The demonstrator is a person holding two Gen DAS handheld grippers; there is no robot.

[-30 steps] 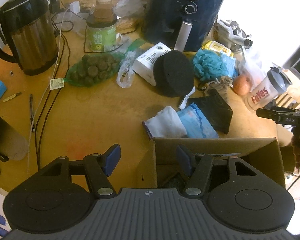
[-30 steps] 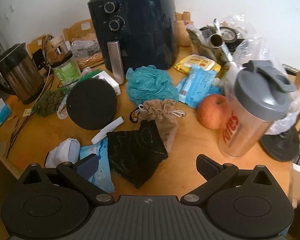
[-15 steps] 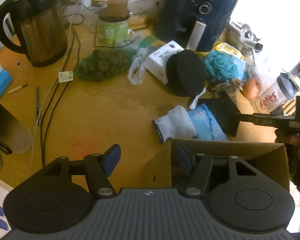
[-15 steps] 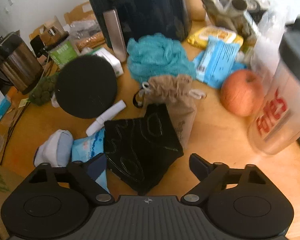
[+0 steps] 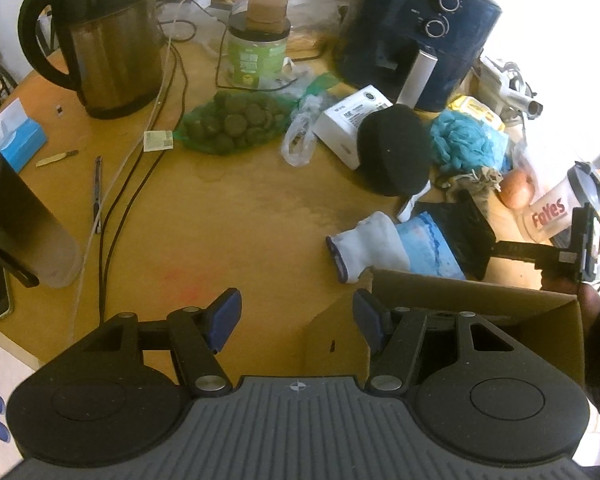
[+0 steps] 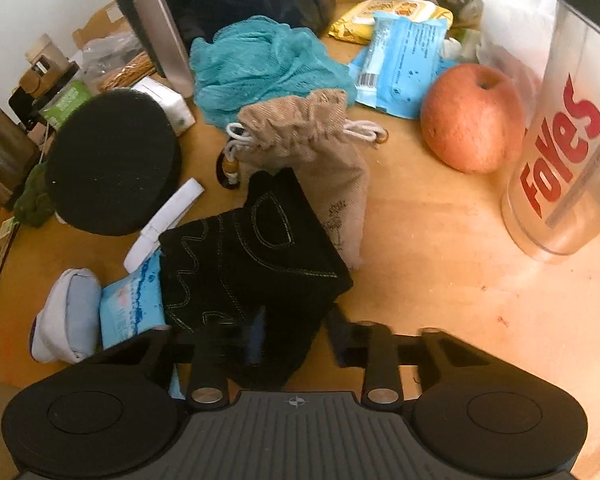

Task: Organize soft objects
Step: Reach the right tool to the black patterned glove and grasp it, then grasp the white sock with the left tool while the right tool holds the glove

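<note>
Right gripper low over the table, its jaws just closing in on the near corner of the black stitched cloth, which lies between them, overlapping a tan drawstring pouch. Firm pinch: cannot tell. Left gripper part open, empty, straddling the cardboard box's left wall.

Pouch lies on bench, overlapping drawstring bag behind it; wipes pack at its left, apple and shaker bottle to the right.
</note>
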